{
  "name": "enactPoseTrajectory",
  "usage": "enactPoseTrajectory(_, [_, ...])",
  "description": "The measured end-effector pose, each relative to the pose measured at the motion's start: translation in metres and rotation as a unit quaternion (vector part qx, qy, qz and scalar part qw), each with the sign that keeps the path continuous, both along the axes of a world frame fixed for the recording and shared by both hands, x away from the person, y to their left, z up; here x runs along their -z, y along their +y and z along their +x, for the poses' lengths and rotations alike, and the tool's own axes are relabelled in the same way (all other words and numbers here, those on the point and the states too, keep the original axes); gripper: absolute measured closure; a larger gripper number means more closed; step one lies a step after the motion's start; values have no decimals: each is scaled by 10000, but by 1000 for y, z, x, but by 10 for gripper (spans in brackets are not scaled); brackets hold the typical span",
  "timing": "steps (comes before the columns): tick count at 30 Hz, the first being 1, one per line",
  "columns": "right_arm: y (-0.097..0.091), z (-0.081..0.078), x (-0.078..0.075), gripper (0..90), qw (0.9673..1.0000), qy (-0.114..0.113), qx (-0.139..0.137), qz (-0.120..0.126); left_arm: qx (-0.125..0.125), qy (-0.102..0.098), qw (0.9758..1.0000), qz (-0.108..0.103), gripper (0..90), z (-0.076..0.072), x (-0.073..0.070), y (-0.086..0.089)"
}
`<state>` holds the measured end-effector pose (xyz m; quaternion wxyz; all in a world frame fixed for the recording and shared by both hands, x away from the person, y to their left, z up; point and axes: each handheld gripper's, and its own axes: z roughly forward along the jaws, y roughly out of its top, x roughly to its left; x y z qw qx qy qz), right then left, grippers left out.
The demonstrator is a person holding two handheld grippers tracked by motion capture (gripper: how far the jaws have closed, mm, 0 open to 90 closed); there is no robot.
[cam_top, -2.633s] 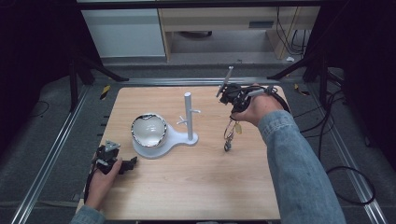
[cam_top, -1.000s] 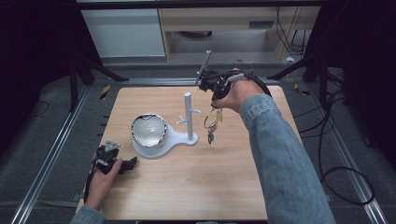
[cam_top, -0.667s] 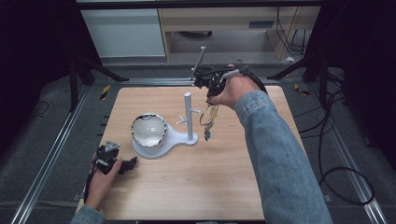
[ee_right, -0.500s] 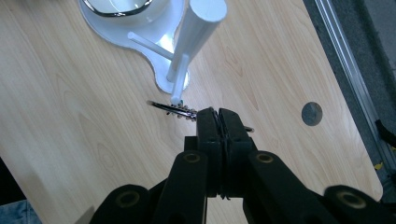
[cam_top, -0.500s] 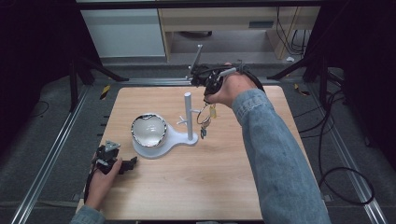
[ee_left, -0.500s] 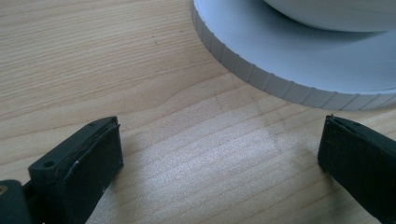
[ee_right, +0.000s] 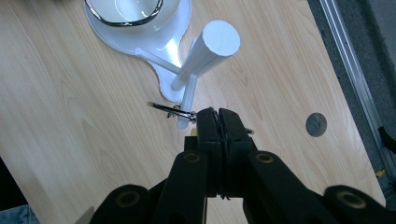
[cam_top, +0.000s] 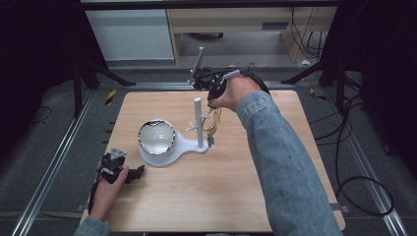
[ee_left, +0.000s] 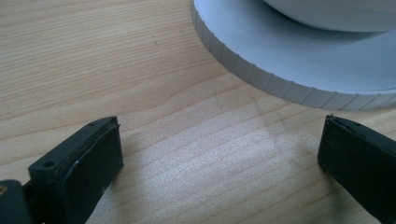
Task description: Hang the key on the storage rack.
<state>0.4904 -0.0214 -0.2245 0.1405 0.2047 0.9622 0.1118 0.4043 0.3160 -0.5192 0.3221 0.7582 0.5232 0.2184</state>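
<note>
A white stand [cam_top: 178,147] with an upright post [cam_top: 198,120] and short side pegs carries a shiny bowl [cam_top: 156,136] on its base. My right gripper [cam_top: 213,103] hangs just right of the post top, shut on a bunch of keys [cam_top: 214,125] with a yellow tag that dangles beside the post. In the right gripper view the jaws [ee_right: 217,115] are pressed together on the key ring [ee_right: 169,110], which lies at the tip of a peg [ee_right: 187,100]. My left gripper [cam_top: 134,172] rests open on the table, and the stand's base [ee_left: 299,60] lies just beyond its fingers [ee_left: 88,163].
The wooden table [cam_top: 206,196] has a small round hole [ee_right: 316,124] near its right edge. Metal rails [cam_top: 49,162] run along both sides, and cables [cam_top: 354,147] lie on the floor at the right.
My right gripper has carried the keys leftward from the table's right side to the post. The left gripper has stayed still.
</note>
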Motion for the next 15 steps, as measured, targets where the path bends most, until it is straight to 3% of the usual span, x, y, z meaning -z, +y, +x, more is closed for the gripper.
enactPoseTrajectory(15, [9,15,15,887,9999,137,-54,-12,17,3,10000,0,0,0,0,0])
